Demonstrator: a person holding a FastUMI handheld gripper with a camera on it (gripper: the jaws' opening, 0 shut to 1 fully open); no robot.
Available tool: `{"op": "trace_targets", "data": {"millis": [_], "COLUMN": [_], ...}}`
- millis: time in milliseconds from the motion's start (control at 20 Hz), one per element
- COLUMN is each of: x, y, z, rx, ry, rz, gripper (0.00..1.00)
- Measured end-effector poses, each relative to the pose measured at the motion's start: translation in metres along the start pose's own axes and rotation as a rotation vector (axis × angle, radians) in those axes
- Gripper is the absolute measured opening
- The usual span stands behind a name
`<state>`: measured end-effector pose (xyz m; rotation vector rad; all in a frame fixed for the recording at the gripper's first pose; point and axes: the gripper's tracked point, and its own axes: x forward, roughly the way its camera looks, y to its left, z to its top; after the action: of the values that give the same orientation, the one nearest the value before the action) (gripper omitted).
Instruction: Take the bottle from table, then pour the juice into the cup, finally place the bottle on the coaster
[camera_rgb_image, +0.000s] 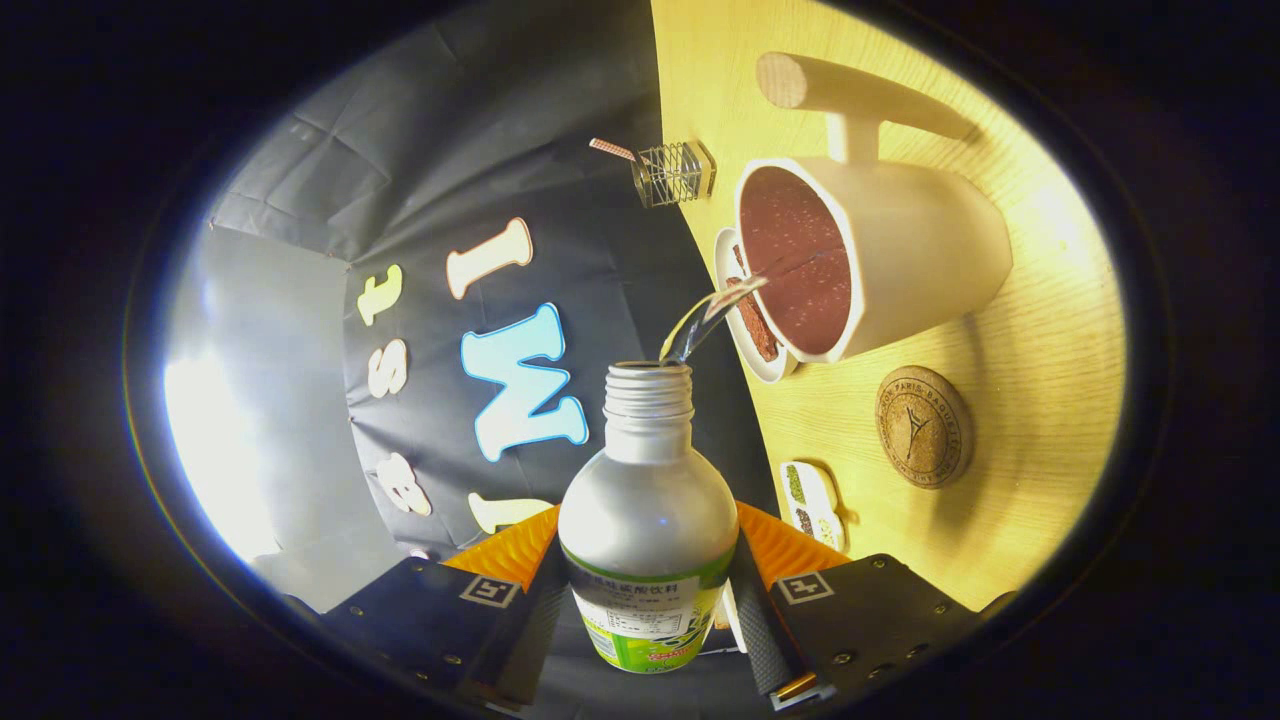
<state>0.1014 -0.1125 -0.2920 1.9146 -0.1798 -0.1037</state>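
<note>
Both fingers (540, 600) clamp the bottle (645, 520) at its label, tipped so a thin stream (705, 320) arcs from the neck into the cup (860, 255) beside the coaster (922, 426); hold tilt steady, keep stream inside rim.

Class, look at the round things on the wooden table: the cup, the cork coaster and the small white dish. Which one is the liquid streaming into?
The cup, beyond the gripper shut on the tilted bottle. The coaster lies bare; the dish sits beside the cup.
</note>
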Motion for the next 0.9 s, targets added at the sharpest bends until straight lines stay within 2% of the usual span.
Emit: {"op": "trace_targets", "data": {"millis": [900], "x": [0.006], "y": [0.029], "z": [-0.010], "rx": [0.087], "ry": [-0.012], "rz": [0.045], "gripper": [0.78]}}
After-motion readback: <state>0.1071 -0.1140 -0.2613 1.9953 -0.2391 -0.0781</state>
